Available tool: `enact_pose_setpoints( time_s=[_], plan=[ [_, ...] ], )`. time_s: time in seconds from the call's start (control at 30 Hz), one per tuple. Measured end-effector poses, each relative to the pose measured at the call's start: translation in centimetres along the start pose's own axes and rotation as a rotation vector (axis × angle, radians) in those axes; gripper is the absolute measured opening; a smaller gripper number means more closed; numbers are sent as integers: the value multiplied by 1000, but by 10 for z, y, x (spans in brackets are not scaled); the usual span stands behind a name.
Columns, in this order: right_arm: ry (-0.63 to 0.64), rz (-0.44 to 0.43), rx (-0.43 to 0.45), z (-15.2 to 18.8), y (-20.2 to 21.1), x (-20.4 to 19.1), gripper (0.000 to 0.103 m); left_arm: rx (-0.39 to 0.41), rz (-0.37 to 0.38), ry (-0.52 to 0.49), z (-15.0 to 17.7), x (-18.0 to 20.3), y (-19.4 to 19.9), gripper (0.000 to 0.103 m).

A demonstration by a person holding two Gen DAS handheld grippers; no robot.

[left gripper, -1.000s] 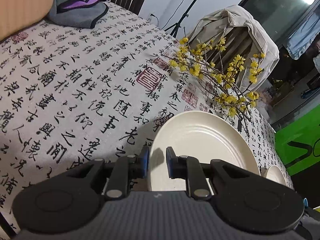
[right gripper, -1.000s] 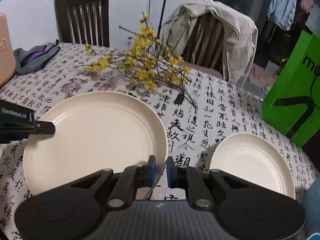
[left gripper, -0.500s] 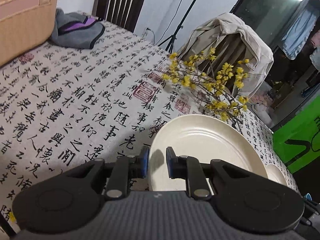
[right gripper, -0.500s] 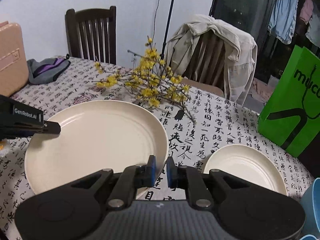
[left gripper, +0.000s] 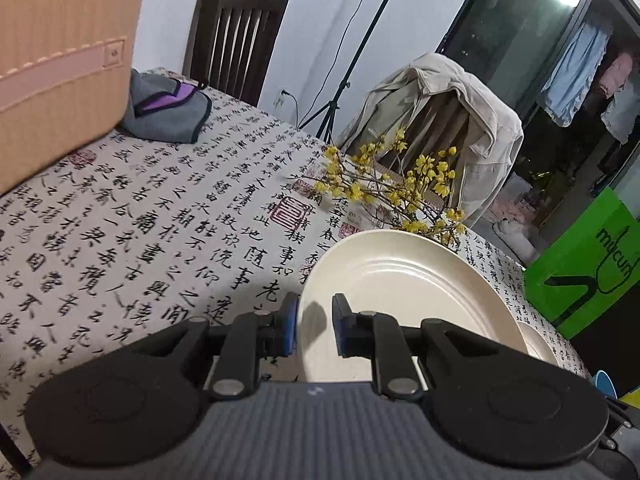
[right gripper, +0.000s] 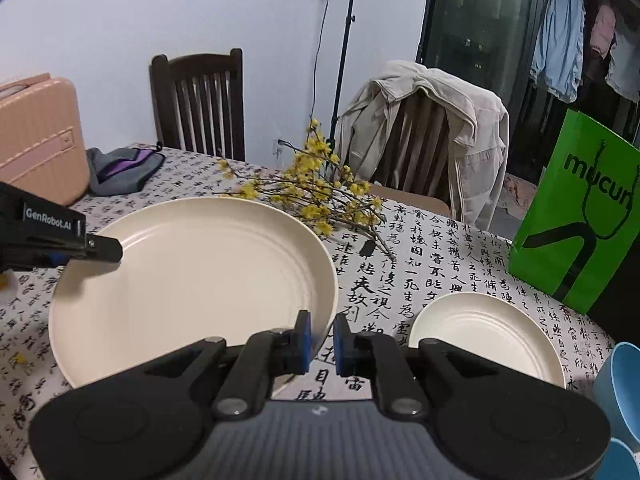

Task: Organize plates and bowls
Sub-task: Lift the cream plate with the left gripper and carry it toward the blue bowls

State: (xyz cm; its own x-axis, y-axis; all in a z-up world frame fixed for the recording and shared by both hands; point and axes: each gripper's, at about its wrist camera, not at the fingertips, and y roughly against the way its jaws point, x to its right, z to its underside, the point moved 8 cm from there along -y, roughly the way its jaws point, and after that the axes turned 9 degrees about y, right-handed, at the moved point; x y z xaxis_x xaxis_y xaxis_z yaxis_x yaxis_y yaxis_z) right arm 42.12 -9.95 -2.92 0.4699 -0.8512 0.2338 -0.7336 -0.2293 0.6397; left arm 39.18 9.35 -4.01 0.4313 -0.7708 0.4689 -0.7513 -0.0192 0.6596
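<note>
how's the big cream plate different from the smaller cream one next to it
The large plate is clearly wider than the small plate. The large plate is pinched at opposite rims by the left gripper and the right gripper, while nothing touches the small plate. The large plate sits tilted above the tablecloth; the small plate lies flat on it. Both are round, cream and ringed inside.

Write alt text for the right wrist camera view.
Two claws, right and left, grip opposite rims of a large cream plate above a calligraphy tablecloth. A smaller cream plate lies right, yellow flowering branches behind.
</note>
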Motion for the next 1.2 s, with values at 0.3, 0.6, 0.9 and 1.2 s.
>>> enact_pose_setpoints(
  time_s=[0.3,0.6,0.9,1.2],
  plan=[
    [-22,2,35,9,39,-14,11,37,21,-15,10,-9,47,17],
    [-47,4,67,25,77,-25,11,60,43,-28,25,-15,87,17],
    [-60,31,100,43,119,-34,11,85,59,-50,45,-19,125,17],
    [-69,71,123,62,153,-36,11,77,80,-78,70,-19,147,18]
  ],
)
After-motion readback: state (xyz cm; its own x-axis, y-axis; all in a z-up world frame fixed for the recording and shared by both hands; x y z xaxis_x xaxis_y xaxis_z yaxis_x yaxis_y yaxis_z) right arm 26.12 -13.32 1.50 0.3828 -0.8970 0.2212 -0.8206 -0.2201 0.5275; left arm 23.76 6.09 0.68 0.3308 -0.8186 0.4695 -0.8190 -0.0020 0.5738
